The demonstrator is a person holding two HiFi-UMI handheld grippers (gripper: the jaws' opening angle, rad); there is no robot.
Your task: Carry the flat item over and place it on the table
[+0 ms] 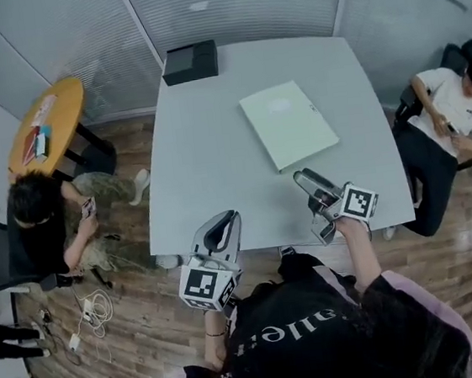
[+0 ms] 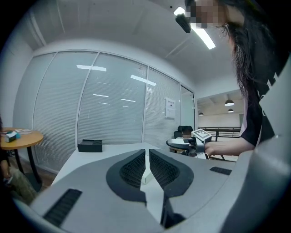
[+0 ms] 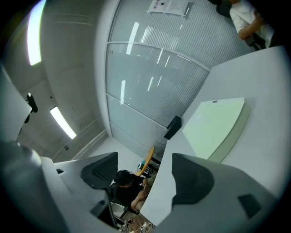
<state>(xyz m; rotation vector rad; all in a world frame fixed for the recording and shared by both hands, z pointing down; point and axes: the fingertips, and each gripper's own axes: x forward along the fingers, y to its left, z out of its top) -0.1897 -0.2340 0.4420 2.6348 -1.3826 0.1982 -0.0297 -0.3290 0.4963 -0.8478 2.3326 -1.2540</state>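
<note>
In the head view, the pale green flat item (image 1: 289, 124) lies on the grey table (image 1: 209, 178), short of the black box (image 1: 190, 62) at the far edge. In the left gripper view, the left gripper (image 2: 147, 168) is clenched on nothing, its jaws almost meeting. In the right gripper view, the right gripper (image 3: 145, 177) is released and empty, with the flat item (image 3: 213, 127) well beyond its spread jaws.

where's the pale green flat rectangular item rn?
Head view: the pale green flat item lies on the grey table, right of centre, beyond the right gripper; a black box sits at the far-left edge.
</note>
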